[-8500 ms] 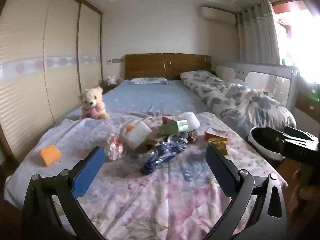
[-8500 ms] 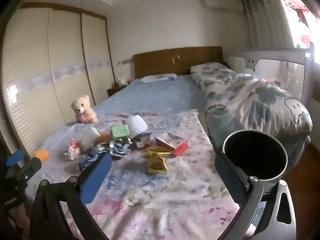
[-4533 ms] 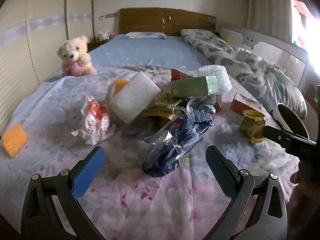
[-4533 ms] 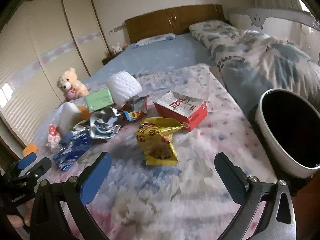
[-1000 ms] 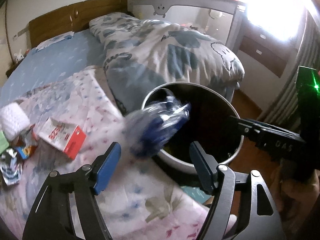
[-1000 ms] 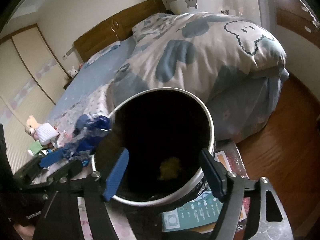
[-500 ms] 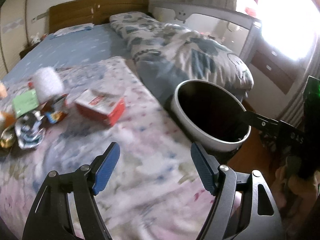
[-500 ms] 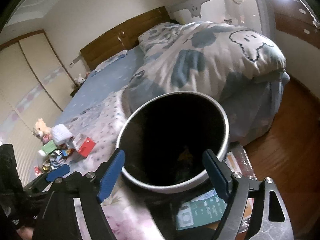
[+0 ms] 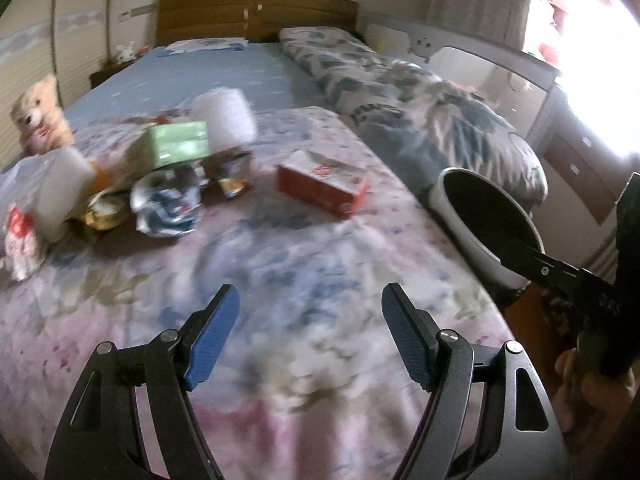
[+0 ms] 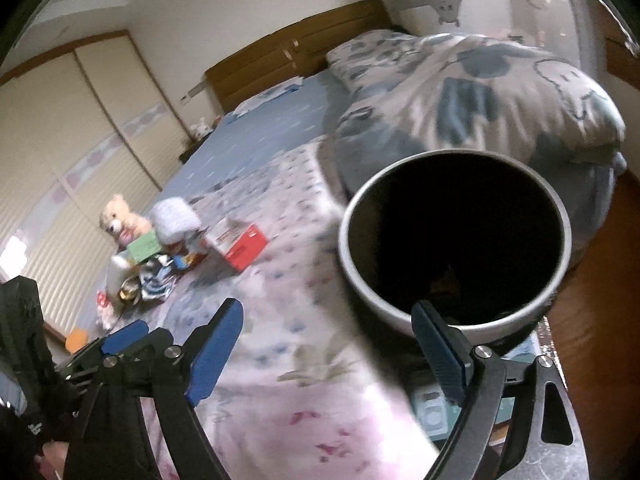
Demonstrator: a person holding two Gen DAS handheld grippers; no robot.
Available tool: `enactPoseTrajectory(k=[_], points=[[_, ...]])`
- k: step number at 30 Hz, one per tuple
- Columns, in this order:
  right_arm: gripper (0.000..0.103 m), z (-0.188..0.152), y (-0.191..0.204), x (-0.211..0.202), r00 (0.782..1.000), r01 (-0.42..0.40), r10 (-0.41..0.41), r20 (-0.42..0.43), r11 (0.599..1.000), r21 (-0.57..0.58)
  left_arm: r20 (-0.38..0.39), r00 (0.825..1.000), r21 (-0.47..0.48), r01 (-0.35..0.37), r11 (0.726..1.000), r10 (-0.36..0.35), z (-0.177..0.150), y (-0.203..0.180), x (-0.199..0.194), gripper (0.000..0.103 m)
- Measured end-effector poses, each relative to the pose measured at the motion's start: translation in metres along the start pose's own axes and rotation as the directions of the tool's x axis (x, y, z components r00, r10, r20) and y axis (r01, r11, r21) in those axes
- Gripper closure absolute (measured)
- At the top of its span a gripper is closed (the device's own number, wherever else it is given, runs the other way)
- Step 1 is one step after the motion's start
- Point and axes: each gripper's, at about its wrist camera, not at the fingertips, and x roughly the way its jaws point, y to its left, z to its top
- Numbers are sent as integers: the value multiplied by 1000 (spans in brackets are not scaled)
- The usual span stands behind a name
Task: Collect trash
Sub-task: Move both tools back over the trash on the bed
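A pile of trash lies on the floral bedsheet: a red box (image 9: 322, 184), a green box (image 9: 176, 145), a white foam net (image 9: 224, 117), a crumpled silver-blue wrapper (image 9: 168, 204) and a white-red wrapper (image 9: 20, 236). The white bin with dark inside (image 10: 454, 240) stands by the bed's right side and also shows in the left wrist view (image 9: 486, 224). My left gripper (image 9: 310, 336) is open and empty over the sheet, short of the pile. My right gripper (image 10: 328, 348) is open and empty at the bin's near rim. The red box also shows in the right wrist view (image 10: 242, 244).
A teddy bear (image 9: 36, 120) sits at the bed's left edge. A folded patterned duvet (image 9: 420, 112) lies on the right half of the bed. An orange sponge (image 10: 76, 338) lies near the foot. Wardrobe doors stand on the left, a wooden headboard (image 9: 256, 12) behind.
My left gripper dropped the blue wrapper into the bin a second ago, then swung left, back toward the pile. My right gripper has backed off from the bin and turned left.
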Motion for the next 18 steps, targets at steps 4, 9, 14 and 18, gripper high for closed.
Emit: enactPoseTrajectory(k=[4, 9, 14, 18], points=[[15, -6, 19, 10, 999, -26, 26, -20, 999, -27, 2, 1000, -38, -26, 999, 26, -4, 20, -3, 28], [14, -11, 37, 24, 998, -54, 51, -48, 996, -65, 1, 998, -78, -58, 995, 58, -6, 42, -4, 28], [14, -11, 53, 37, 995, -78, 72, -65, 992, -102, -2, 997, -109, -81, 991, 81, -3, 58, -2, 28], [14, -8, 65, 51, 993, -97, 86, -82, 986, -139, -8, 995, -126, -99, 987, 99, 0, 70, 2, 27]])
